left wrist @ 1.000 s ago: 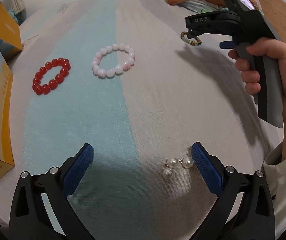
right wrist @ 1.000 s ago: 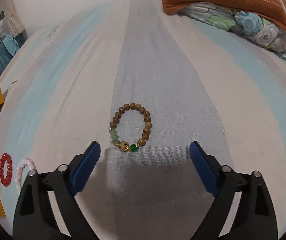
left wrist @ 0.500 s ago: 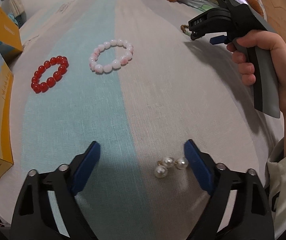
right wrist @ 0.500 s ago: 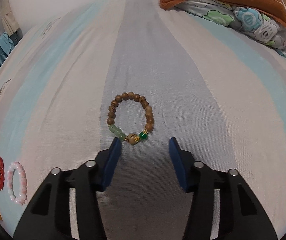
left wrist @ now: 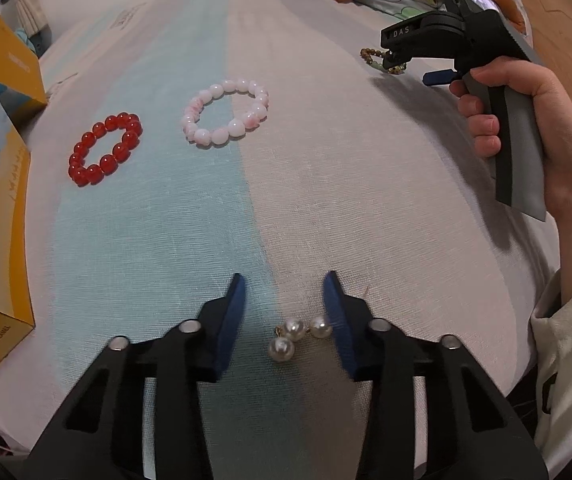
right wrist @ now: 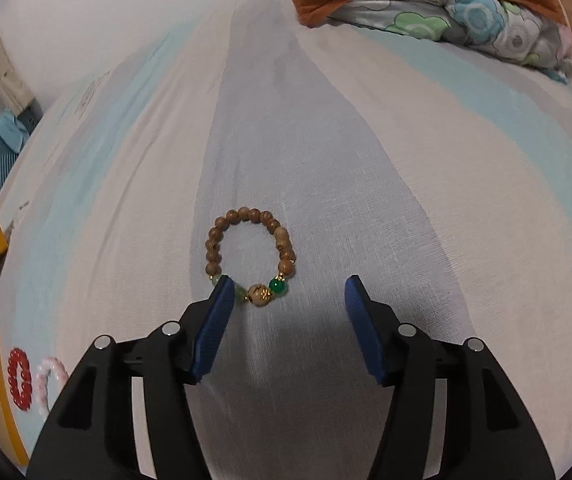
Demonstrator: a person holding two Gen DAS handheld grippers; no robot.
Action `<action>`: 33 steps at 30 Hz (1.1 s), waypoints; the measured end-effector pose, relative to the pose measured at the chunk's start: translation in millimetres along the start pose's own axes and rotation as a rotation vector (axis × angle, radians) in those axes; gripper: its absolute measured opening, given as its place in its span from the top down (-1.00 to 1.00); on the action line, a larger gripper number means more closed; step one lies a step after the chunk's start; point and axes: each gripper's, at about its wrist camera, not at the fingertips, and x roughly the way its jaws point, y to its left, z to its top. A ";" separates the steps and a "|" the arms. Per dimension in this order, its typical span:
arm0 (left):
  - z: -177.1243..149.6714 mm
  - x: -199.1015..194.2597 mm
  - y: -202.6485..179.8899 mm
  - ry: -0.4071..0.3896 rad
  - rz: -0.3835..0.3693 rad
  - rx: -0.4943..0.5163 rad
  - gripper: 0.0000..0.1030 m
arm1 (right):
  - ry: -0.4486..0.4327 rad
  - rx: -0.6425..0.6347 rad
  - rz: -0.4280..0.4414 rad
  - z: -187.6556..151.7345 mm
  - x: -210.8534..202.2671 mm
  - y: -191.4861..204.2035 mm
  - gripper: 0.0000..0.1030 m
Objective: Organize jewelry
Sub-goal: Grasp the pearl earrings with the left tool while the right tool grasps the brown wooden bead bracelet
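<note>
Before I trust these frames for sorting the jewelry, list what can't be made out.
- Left wrist view: the wooden bead bracelet is mostly hidden behind the right tongs.
- Left wrist view: how the pearl cluster is linked is too small to tell.
- Right wrist view: the red bracelet and pink bracelet are tiny, squashed at the edge.

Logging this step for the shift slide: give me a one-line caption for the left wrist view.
Left gripper, jaws just closing, straddles pearl earrings on the striped sheet; red and pink bracelets beyond.
</note>
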 end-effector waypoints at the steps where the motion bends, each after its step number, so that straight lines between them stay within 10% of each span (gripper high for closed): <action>1: -0.2 -0.2 0.2 0.001 -0.003 0.002 0.45 | 0.002 0.002 -0.001 0.3 1.6 -0.5 -0.04; 5: -0.3 -1.1 2.5 0.006 -0.026 0.002 0.92 | -0.006 -0.021 0.000 0.9 2.6 2.9 0.60; 10: -1.6 -5.7 8.5 0.003 -0.054 0.001 0.97 | -0.012 -0.045 -0.010 0.3 2.4 7.2 0.80; 33: 3.8 -19.8 27.1 -0.024 -0.128 -0.027 0.97 | -0.041 -0.031 0.014 5.9 -19.1 3.4 0.81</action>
